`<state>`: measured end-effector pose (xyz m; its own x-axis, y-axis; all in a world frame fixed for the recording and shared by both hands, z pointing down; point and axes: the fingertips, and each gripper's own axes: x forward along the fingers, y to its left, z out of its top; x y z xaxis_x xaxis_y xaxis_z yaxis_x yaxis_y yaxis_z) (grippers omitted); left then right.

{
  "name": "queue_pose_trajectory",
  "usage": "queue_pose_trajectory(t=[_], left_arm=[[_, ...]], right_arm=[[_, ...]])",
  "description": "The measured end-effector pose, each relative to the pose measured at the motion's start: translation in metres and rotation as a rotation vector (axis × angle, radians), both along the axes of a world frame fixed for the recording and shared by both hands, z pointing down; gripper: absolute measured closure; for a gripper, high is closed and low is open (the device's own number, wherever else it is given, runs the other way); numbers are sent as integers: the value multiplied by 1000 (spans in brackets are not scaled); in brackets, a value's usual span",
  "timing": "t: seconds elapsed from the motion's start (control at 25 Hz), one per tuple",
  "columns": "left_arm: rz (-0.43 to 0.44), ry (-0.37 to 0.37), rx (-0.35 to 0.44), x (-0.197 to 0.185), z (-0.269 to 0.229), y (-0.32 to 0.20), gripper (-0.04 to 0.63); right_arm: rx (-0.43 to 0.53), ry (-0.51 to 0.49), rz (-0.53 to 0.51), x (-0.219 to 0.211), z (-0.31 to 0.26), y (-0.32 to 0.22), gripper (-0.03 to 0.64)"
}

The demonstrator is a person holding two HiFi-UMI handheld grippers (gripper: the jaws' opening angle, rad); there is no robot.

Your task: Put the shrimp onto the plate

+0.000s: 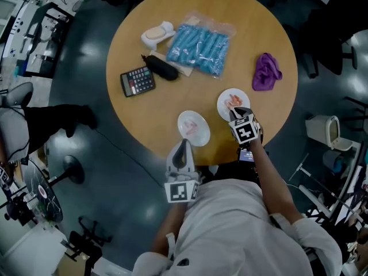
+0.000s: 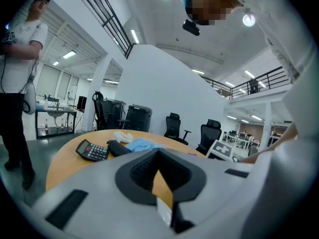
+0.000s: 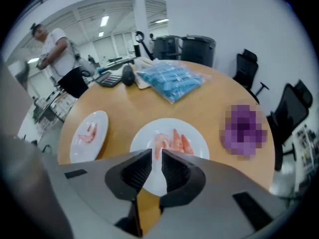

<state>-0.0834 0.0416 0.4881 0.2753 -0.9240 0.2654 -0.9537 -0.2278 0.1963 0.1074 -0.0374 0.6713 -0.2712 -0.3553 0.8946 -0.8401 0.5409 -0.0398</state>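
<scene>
Several shrimp are piled on the white plate at about 5 o'clock on the round table. One more shrimp sits alone on the second plate at 6 o'clock, right by the near edge. Right gripper hangs over the 5 o'clock plate pointing steeply down, claw only a narrow crack apart with nothing in it, tips just short of the pile. My worry is that the gap looks too slim to straddle a shrimp, so coming down like this could just shove the pile around or pinch two at once. A slippery one could also drop on the wood between plates. Both plates look light and sit near the rim, so a nudge might skid one off. Left gripper is pinched closed and empty at 6 o'clock, not bracing anything. Purple cloth at 3 o'clock is well out of the way.
</scene>
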Motion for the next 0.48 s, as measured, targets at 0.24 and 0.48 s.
queue_pose_trajectory(t=[0.24,0.48], left_arm=[[-37,4,2,-14,3,0,588],[-65,2,-7,-29,3,12,588]], right_arm=[[48,-40,-745,-118,-18,79,551],[121,107,-1126,-184,1,100,549]])
